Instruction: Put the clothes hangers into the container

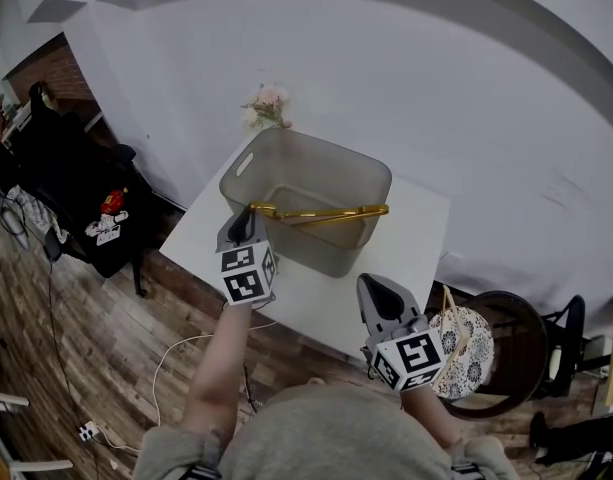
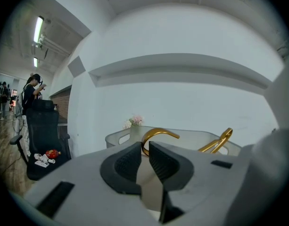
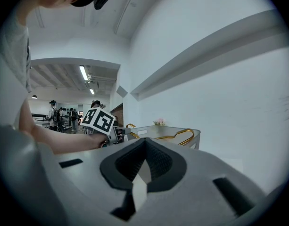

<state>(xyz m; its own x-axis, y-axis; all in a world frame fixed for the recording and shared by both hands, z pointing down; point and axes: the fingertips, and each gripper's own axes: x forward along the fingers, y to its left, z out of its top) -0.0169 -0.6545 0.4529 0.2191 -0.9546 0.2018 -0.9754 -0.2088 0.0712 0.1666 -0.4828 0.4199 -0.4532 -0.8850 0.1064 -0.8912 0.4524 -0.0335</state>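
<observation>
**Hanger may slip off the rim**

The gold hanger [image 1: 321, 212] bridges the container [image 1: 331, 253] rim, at 12 o'clock on the worktop [image 1: 401, 258]. The left gripper [image 2: 144, 147] jaws pinch its hook; released here, it could tip outside. The right gripper [image 3: 143, 145] jaws are pressed together, empty

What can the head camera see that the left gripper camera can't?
Only the head view shows the right gripper, the white table and a round patterned cushion beside it. Only the left gripper view shows the ceiling lights, and, up close, the left gripper pinching the hook of the gold hanger. Both show that hanger resting on the gray container, and the pink flowers behind it.
</observation>
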